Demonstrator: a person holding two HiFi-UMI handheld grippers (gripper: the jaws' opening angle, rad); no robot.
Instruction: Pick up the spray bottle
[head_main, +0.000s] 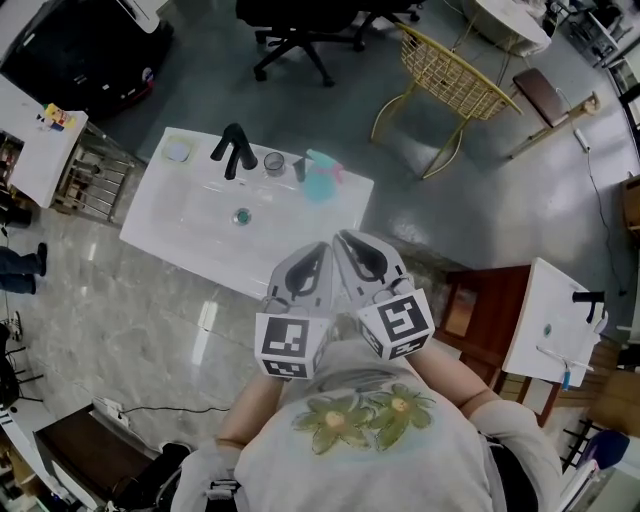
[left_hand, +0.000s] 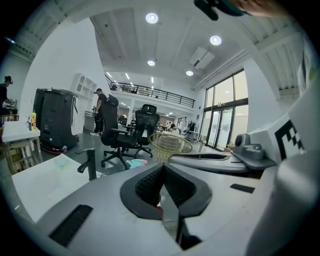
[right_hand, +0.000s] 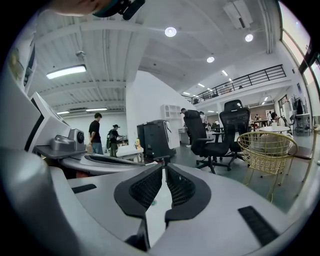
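The left gripper (head_main: 320, 250) and the right gripper (head_main: 345, 240) are side by side, close to the person's body. Both have their jaws shut, with nothing in them. The bottle (head_main: 322, 176) stands well ahead of the jaw tips, on the far edge of the sink (head_main: 180, 215), off to the right of the tap (head_main: 233, 150). It looks like light, smooth plastic, so it may slip or tip. The best place to grab is likely the thin neck under the spray head, and the jaws must open wide first.

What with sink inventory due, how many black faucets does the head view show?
2: centre faucet on centre sink, right faucet on right sink. Others may be hidden.
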